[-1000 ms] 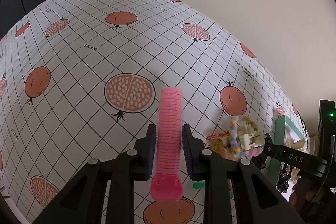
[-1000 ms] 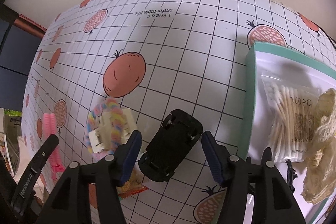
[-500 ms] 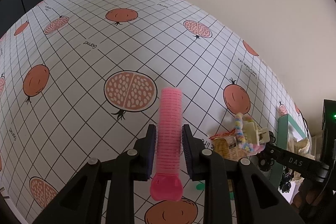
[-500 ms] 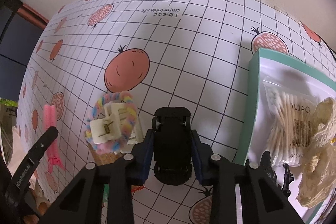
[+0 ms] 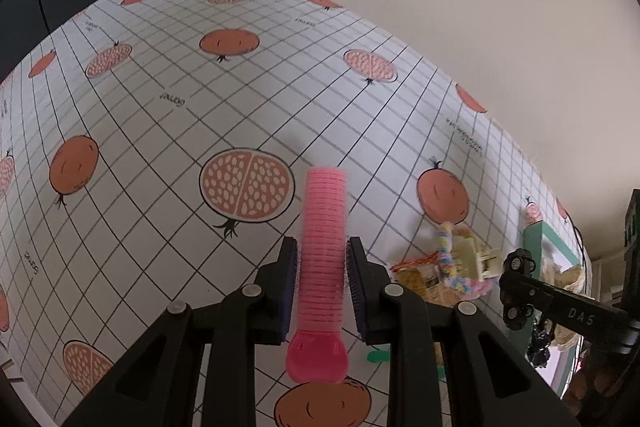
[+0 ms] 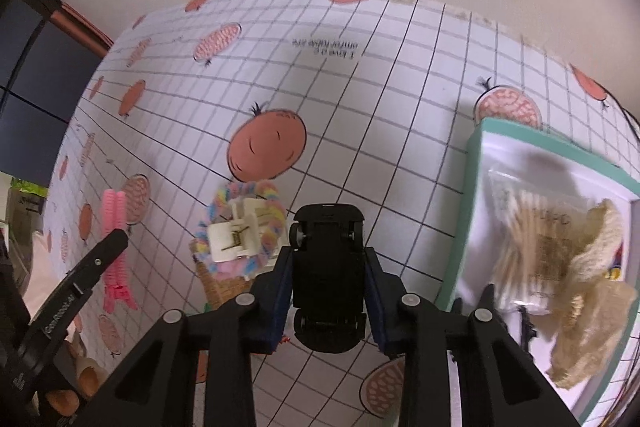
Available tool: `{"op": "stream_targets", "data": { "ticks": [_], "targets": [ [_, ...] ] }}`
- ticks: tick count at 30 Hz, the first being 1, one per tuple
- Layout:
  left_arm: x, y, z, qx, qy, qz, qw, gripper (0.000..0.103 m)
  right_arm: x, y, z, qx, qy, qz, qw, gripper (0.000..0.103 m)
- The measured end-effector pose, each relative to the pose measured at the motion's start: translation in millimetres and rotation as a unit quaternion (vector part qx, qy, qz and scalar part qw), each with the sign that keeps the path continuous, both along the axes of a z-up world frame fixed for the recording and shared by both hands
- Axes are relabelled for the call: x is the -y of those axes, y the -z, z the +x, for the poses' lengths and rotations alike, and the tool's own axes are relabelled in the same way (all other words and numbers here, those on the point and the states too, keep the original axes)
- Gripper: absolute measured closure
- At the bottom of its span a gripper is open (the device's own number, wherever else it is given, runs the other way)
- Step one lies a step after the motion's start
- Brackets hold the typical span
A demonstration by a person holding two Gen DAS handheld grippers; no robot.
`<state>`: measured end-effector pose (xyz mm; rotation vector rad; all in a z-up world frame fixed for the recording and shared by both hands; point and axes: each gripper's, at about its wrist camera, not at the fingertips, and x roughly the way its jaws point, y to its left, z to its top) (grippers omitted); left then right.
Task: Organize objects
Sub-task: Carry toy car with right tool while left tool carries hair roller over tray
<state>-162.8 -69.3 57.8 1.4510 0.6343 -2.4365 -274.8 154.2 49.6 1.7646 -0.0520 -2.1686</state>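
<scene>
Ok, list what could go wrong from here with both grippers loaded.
1. The right gripper holds the black toy car upside down by its sides; it could slip out.
2. The teal tray already holds a cotton swab bag and beige scrunchie, so space is tight.
3. The left gripper grips the pink hair roller low, so it might pivot.

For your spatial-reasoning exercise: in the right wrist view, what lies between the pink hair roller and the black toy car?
The right wrist view shows a cream claw clip on a pastel scrunchie between the roller and the car.
</scene>
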Motion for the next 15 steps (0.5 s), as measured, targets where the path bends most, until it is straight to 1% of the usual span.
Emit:
{"op": "stream_targets", "data": {
  "ticks": [2, 5, 11, 15],
  "targets": [
    [-3, -7, 1, -0.007, 0.003, -0.003, 1.0000, 0.077, 0, -14, 4, -0.008, 0.003, -0.004, 1.000, 0.068],
    [-9, -18, 2, -0.018, 0.010, -0.004, 0.9998, 0.077, -10, -27, 6, -0.020, 0.007, -0.007, 1.000, 0.068],
    [-33, -37, -1, -0.042, 0.041, 0.002, 0.9983, 0.077, -55, -55, 17, -0.039, 0.026, -0.009, 0.999, 0.068],
    [-54, -47, -2, -0.057, 0.067, 0.008, 0.9961, 0.077, -92, -69, 22, -0.049, 0.051, -0.004, 0.997, 0.068]
  ]
}}
